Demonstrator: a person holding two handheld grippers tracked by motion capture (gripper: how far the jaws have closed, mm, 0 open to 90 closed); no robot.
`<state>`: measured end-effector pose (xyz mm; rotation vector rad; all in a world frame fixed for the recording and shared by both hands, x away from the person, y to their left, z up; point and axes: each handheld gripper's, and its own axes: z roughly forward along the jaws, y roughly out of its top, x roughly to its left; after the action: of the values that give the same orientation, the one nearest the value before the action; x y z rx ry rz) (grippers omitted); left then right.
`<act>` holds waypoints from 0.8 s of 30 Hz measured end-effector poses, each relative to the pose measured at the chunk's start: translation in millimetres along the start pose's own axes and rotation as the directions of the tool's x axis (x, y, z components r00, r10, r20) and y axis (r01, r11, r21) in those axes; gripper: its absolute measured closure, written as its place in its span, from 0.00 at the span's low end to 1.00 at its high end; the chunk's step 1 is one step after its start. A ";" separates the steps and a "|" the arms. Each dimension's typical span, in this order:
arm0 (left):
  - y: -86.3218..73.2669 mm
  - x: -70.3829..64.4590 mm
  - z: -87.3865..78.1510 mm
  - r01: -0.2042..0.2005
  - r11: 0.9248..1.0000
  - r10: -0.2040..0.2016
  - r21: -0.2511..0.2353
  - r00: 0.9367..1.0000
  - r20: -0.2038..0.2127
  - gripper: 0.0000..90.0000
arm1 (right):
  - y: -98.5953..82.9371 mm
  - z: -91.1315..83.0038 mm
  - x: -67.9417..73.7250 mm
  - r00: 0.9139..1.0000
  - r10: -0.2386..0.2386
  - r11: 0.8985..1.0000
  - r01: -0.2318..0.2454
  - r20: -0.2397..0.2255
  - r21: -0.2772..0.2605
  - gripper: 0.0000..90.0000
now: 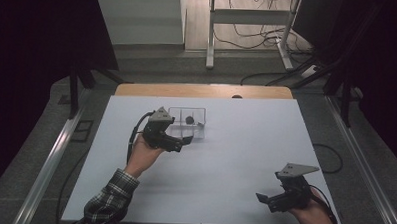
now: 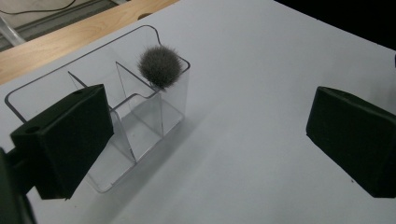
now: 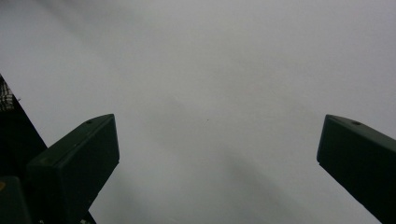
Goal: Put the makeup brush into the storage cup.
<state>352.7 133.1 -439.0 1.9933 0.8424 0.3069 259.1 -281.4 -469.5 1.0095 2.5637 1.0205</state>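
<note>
In clear plastic organizer (image 2: 154, 121): fuzzy grey pompom (image 2: 160, 66); left claw (image 2: 205, 135) agape.

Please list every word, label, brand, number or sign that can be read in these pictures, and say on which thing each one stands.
There are none: no readable text stands on the clear plastic organizer, the grey fluffy ball, the white table, the left gripper or the right gripper.
</note>
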 end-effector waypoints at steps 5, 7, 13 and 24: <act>-2.2 -0.1 -5.7 0.005 1.000 -0.005 -0.009 1.000 0.004 0.01 | -0.2 0.1 -0.5 1.000 -0.004 1.000 0.004 0.001 0.007 0.00; -3.7 -0.1 -7.5 0.008 1.000 -0.008 -0.010 1.000 0.004 0.01 | 0.0 0.0 -0.4 1.000 -0.005 1.000 0.005 0.001 0.007 0.00; -8.2 -1.7 -7.2 0.010 1.000 -0.010 0.001 1.000 0.007 0.01 | 0.5 -0.6 -1.0 1.000 -0.001 1.000 0.001 0.004 -0.006 0.00; -13.3 -8.3 -5.0 -0.015 1.000 0.014 0.021 1.000 0.017 0.01 | 0.9 -1.6 -1.6 1.000 -0.001 1.000 0.001 0.001 -0.025 0.00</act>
<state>338.2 135.5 -446.4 2.0199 0.8243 0.2904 260.1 -282.8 -467.8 1.0014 2.5448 1.0487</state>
